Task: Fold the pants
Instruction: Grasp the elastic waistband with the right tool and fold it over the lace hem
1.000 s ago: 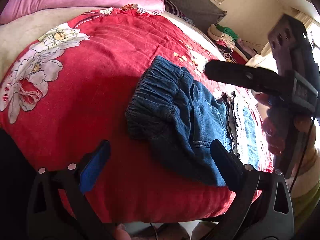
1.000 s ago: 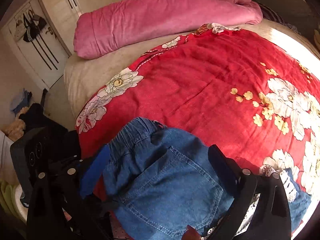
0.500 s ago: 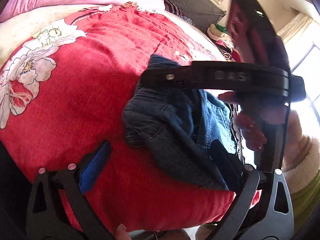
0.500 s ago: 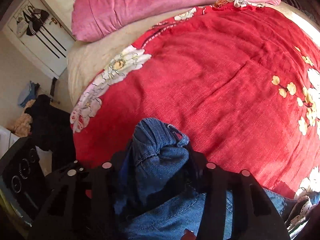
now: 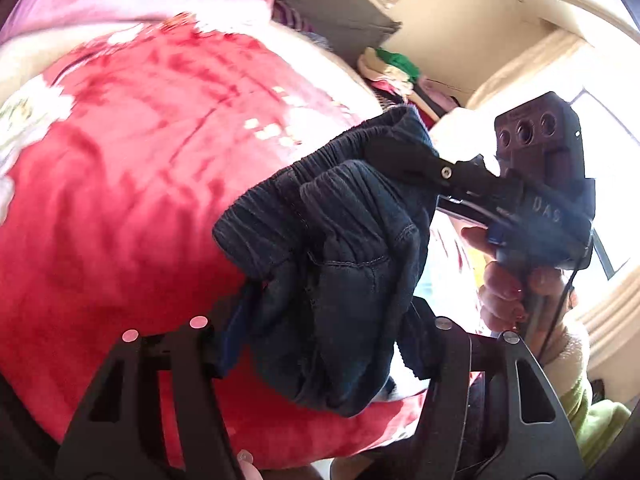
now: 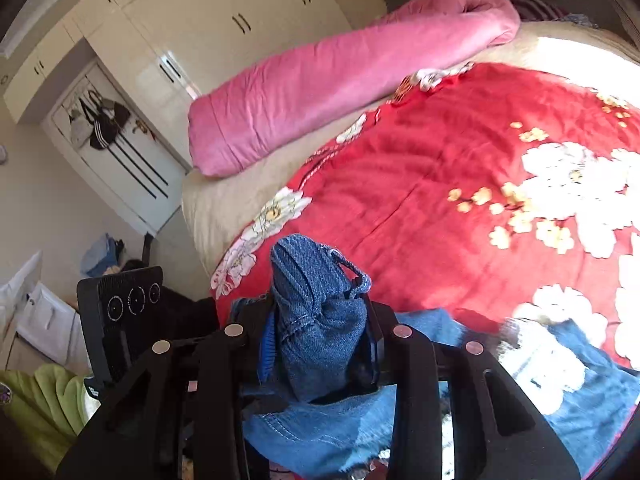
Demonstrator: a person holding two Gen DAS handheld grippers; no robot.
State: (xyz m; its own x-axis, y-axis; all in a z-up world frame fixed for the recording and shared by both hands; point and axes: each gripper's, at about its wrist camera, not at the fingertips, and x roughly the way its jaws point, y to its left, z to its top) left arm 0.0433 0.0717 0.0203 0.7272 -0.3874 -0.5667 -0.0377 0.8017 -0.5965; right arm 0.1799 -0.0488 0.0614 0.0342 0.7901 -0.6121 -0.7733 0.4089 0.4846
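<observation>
The blue denim pants (image 5: pixel 340 248) hang bunched above the red floral bedspread (image 5: pixel 132 184). My left gripper (image 5: pixel 324 340) is shut on the lower waistband part of the pants. My right gripper (image 6: pixel 320 344) is shut on the elastic waistband (image 6: pixel 316 292), which sticks up between its fingers. In the left wrist view the right gripper (image 5: pixel 404 160) pinches the upper end of the waistband at the right. The rest of the pants (image 6: pixel 580 392) trails on the bed at the lower right of the right wrist view.
A rolled pink quilt (image 6: pixel 344 76) lies across the far side of the bed. A wardrobe (image 6: pixel 200 20) and a door (image 6: pixel 120 152) stand behind it. Piled clothes (image 5: pixel 392 68) sit beyond the bed. A light lace-trimmed garment (image 6: pixel 540 360) lies by the pants.
Both grippers have closed on the waistband, the right first and then the left. The pants have been lifted off the bedspread and now hang bunched between them.
</observation>
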